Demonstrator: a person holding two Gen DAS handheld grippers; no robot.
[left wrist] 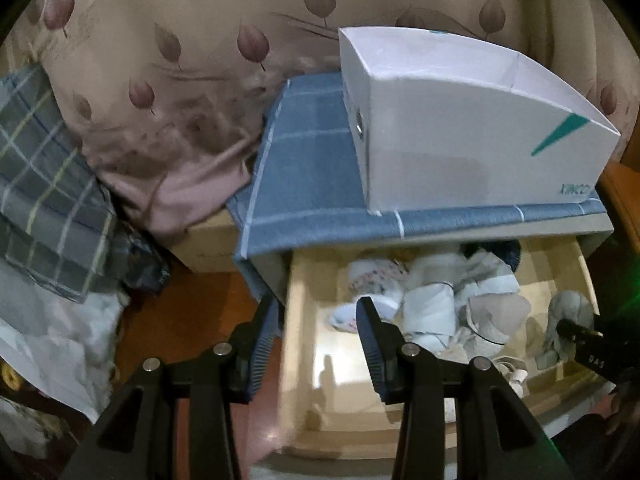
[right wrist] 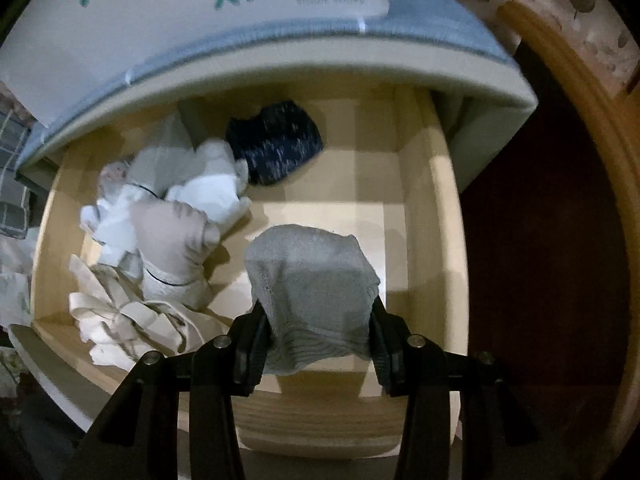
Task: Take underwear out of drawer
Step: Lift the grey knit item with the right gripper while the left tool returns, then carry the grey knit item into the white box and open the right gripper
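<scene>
**A:** What do we see from the right wrist camera?

**B:** We look down into an open pale wooden drawer. Our right gripper is clamped on a folded grey knit piece of underwear, which bulges up between the two black fingers over the drawer's floor near its front right.

**A:** And the rest of the drawer?

**B:** To the left lies a heap of white and beige folded garments, touching one another. Behind them, at the back, sits a dark navy speckled garment, just beside the white pile. Above the drawer we see a blue cloth with thin white lines on the cabinet's top surface, and on it a white cardboard box with teal lettering reading XINCCI.

**A:** What about the left wrist camera?

**B:** Our left gripper stands with its fingers apart, holding nothing, above the drawer's front left corner. One blue-ribbed finger hangs over the drawer; the other is outside its left wall. We see the same white heap inside, and the grey underwear at the far right, met by the black tip of the right gripper. The white box rests on the blue cloth. Behind lies pink bedding with a leaf print, and at left a grey checked fabric.
</scene>
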